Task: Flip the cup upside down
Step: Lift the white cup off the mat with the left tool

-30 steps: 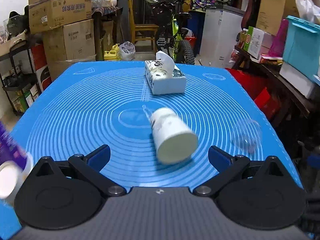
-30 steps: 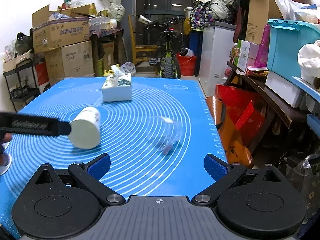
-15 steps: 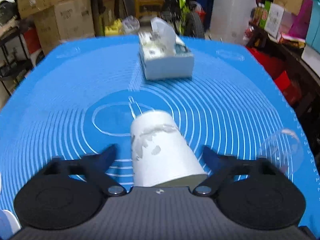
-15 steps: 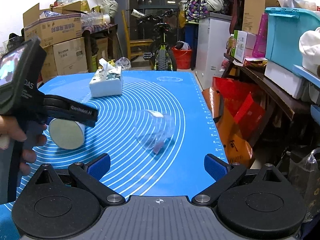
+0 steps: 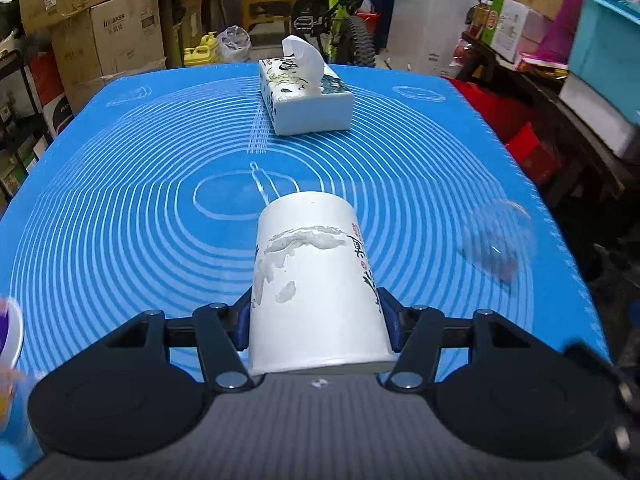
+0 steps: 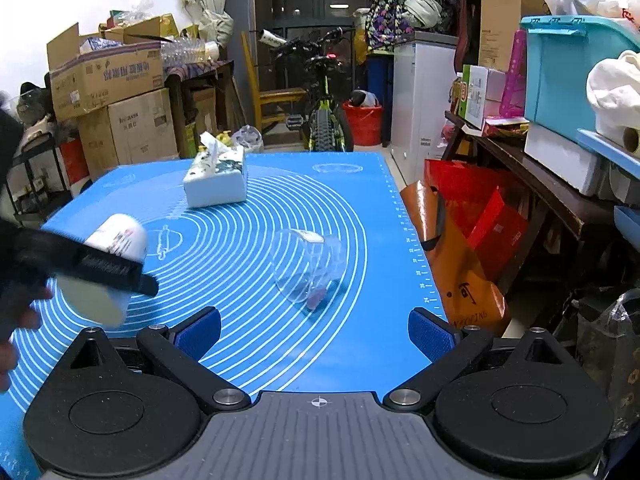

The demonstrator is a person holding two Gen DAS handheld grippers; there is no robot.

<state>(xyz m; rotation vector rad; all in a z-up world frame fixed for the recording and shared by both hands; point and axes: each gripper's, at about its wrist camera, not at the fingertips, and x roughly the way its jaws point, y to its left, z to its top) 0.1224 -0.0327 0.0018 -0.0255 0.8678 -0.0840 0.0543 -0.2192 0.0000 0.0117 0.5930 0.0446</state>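
Note:
A white paper cup (image 5: 316, 280) with ink-painting print lies on its side between the fingers of my left gripper (image 5: 318, 316), which is shut on it, its flat end toward the camera. In the right wrist view the same cup (image 6: 106, 264) is at the left, crossed by the left gripper's black finger (image 6: 108, 268). A clear plastic cup (image 6: 310, 264) lies on its side on the blue mat (image 6: 248, 320), ahead of my right gripper (image 6: 316, 330), which is open and empty. The clear cup also shows blurred at the right of the left wrist view (image 5: 498, 240).
A tissue box (image 5: 304, 98) stands at the far middle of the mat, also in the right wrist view (image 6: 216, 182). A white-rimmed purple object (image 5: 10, 332) sits at the left edge. Cardboard boxes, a bicycle, a freezer and cluttered shelves surround the table.
My left gripper moved forward around the lying white cup and shut on it. The right gripper stayed nearly still and open.

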